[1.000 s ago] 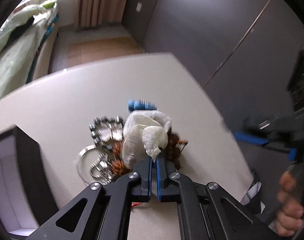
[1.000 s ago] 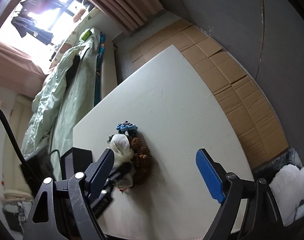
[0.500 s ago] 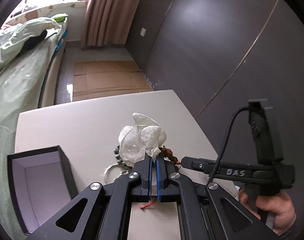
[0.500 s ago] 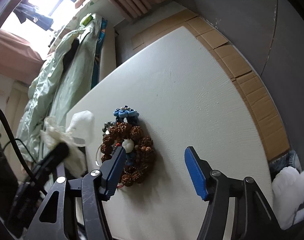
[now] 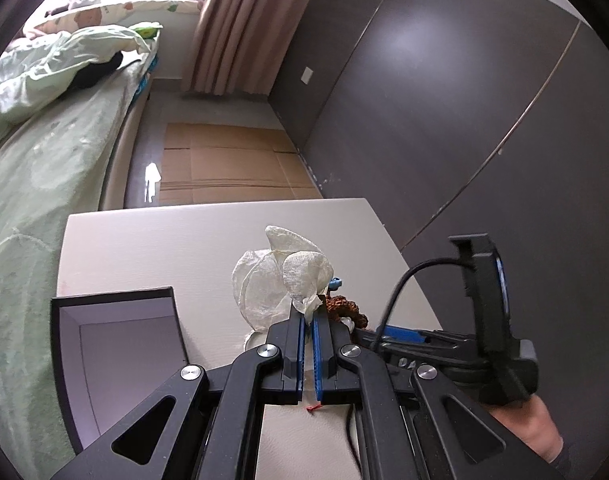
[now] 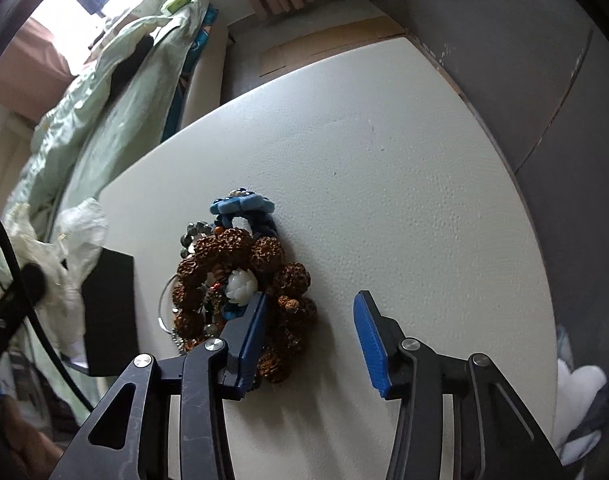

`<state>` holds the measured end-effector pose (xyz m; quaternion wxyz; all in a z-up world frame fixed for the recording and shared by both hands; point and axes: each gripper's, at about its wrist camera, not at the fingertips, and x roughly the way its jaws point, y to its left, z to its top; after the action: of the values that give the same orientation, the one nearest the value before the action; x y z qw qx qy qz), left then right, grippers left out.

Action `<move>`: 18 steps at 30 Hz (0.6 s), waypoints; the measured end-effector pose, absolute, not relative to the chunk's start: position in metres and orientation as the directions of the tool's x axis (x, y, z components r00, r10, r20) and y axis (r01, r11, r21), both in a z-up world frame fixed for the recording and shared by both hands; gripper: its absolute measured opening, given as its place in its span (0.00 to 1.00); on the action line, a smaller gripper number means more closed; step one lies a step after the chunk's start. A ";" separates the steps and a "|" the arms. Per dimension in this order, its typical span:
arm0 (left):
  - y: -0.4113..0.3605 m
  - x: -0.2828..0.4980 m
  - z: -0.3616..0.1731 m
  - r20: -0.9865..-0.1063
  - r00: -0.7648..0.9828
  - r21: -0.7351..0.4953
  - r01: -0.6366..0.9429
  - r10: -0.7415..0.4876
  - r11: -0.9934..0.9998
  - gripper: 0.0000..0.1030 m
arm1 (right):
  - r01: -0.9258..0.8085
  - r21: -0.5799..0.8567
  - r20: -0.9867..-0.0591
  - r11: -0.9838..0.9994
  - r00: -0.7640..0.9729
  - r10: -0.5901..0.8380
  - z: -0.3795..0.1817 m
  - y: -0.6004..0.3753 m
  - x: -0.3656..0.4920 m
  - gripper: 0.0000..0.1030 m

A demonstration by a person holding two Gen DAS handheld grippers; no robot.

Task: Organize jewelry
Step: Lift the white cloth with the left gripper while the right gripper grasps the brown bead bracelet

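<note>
My left gripper (image 5: 308, 310) is shut on the neck of a white gauze pouch (image 5: 272, 280), which hangs in the air above the table beside an open black box (image 5: 116, 344) with a pale lining. In the right wrist view a pile of jewelry lies on the white table (image 6: 384, 160): a brown knobbly bead bracelet (image 6: 232, 248) with a white lotus bead (image 6: 240, 282), a blue flower piece (image 6: 240, 204) and a silver bangle (image 6: 162, 308). My right gripper (image 6: 310, 300) hovers low over the bracelet's right side with its jaws closing. Its left pad is over the beads, its right pad over bare table.
A bed with a green duvet (image 6: 104, 120) runs along the table's left side. Flattened cardboard (image 5: 224, 168) covers the floor beyond the far edge. A dark wardrobe wall (image 5: 464, 120) stands to the right. The black box (image 6: 108, 308) sits left of the jewelry.
My left gripper has lifted the pouch off the jewelry pile and carried it toward the box. My right gripper has come down over the brown bracelet and its jaws have narrowed.
</note>
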<state>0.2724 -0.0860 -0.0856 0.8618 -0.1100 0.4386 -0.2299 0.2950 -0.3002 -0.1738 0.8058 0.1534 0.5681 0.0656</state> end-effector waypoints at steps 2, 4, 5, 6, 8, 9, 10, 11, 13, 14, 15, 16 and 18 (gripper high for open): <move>-0.082 0.272 -0.082 -0.700 0.513 -0.401 0.295 -0.497 0.867 0.03 | 0.049 0.277 -0.908 0.960 0.341 0.245 -0.173 -0.293 0.296 0.45; -0.077 0.272 -0.078 -0.694 0.520 -0.407 0.288 -0.498 0.867 0.03 | 0.024 0.249 -0.915 0.968 0.334 0.227 -0.172 -0.287 0.297 0.45; -0.072 0.274 -0.077 -0.691 0.523 -0.410 0.285 -0.499 0.866 0.03 | 0.014 0.239 -0.917 0.971 0.332 0.220 -0.171 -0.285 0.297 0.45; -0.071 0.273 -0.075 -0.690 0.526 -0.411 0.282 -0.498 0.867 0.03 | 0.003 0.222 -0.920 0.975 0.333 0.208 -0.171 -0.282 0.296 0.45; -0.066 0.271 -0.073 -0.689 0.535 -0.409 0.272 -0.490 0.871 0.03 | -0.022 0.184 -0.923 0.983 0.339 0.180 -0.172 -0.276 0.294 0.45; -0.064 0.271 -0.071 -0.689 0.538 -0.407 0.267 -0.485 0.874 0.03 | -0.034 0.165 -0.925 0.986 0.340 0.167 -0.171 -0.274 0.292 0.41; -0.062 0.271 -0.071 -0.690 0.540 -0.406 0.264 -0.482 0.875 0.03 | -0.058 0.141 -0.928 0.988 0.339 0.152 -0.171 -0.270 0.291 0.27; -0.061 0.270 -0.069 -0.690 0.543 -0.404 0.261 -0.479 0.877 0.03 | -0.089 0.132 -0.930 0.987 0.333 0.155 -0.171 -0.265 0.289 0.26; -0.058 0.269 -0.067 -0.688 0.550 -0.402 0.255 -0.474 0.879 0.03 | -0.135 0.113 -0.931 0.984 0.331 0.152 -0.170 -0.258 0.286 0.26; -0.056 0.268 -0.065 -0.686 0.553 -0.403 0.252 -0.473 0.880 0.03 | -0.143 0.117 -0.930 0.983 0.331 0.159 -0.170 -0.257 0.284 0.25; -0.053 0.266 -0.063 -0.682 0.559 -0.403 0.250 -0.471 0.880 0.03 | -0.143 0.131 -0.928 0.981 0.331 0.172 -0.169 -0.259 0.282 0.25; -0.049 0.265 -0.061 -0.679 0.563 -0.403 0.250 -0.470 0.881 0.03 | -0.138 0.158 -0.922 0.978 0.333 0.196 -0.166 -0.261 0.280 0.25; -0.043 0.261 -0.057 -0.674 0.575 -0.397 0.248 -0.464 0.884 0.03 | -0.129 0.215 -0.904 0.968 0.349 0.248 -0.157 -0.267 0.278 0.25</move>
<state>0.2612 -0.0425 -0.0565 0.8778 -0.1307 0.4139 -0.2028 0.2780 -0.2667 -0.1569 0.8196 0.0528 0.5588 0.1150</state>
